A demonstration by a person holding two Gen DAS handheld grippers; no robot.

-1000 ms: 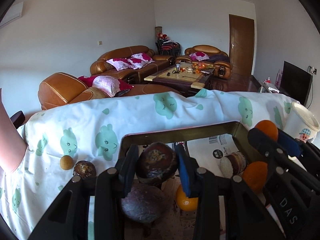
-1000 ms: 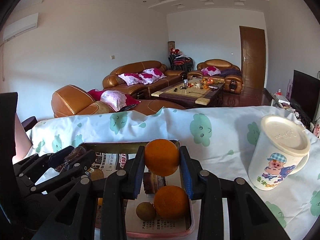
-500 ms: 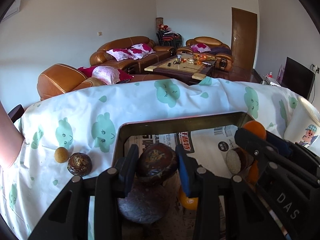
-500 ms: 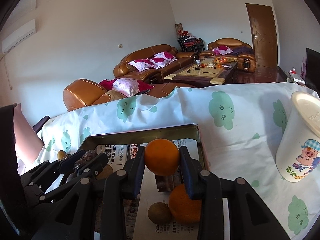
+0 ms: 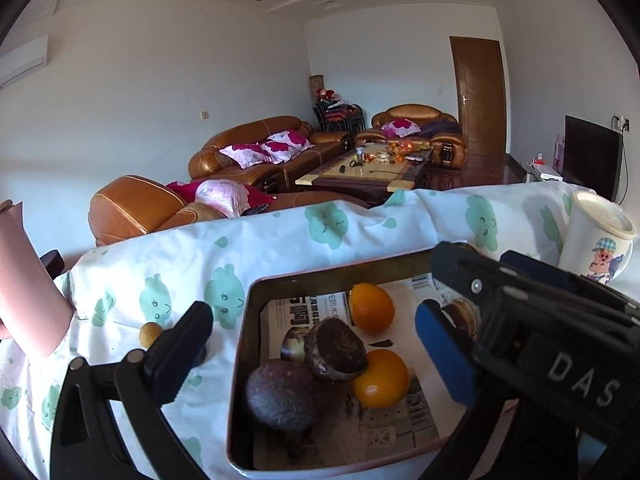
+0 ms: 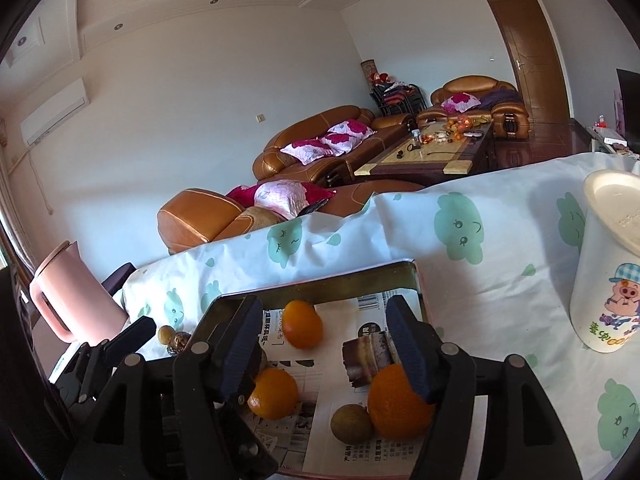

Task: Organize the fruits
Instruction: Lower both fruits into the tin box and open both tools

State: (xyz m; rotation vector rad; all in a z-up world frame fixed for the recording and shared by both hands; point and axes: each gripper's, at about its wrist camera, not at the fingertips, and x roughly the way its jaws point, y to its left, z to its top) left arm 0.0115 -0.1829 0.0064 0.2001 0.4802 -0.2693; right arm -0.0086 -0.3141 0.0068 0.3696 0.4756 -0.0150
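Note:
A metal tray (image 5: 256, 292) lined with newspaper sits on the clothed table. In the left wrist view it holds two dark brown fruits (image 5: 336, 348) (image 5: 280, 394) and two oranges (image 5: 372, 308) (image 5: 382, 378). My left gripper (image 5: 316, 344) is open and empty above the tray. My right gripper (image 6: 328, 344) is open and empty above the tray (image 6: 414, 276), over three oranges (image 6: 302, 324) (image 6: 274, 392) (image 6: 394, 400), a small brown-green fruit (image 6: 352, 424) and a dark cut fruit (image 6: 366, 354). The right gripper's black body (image 5: 540, 328) crosses the left wrist view.
A small yellow fruit (image 5: 150, 334) and a dark fruit (image 6: 179, 340) lie on the cloth left of the tray. A pink jug (image 6: 66, 296) stands at the far left. A white lidded mug (image 6: 608, 264) stands at the right. Sofas lie beyond the table's far edge.
Both grippers have opened. The dark fruit dropped from the left gripper onto the other dark fruit in the tray. The orange left the right gripper and lies in the tray.

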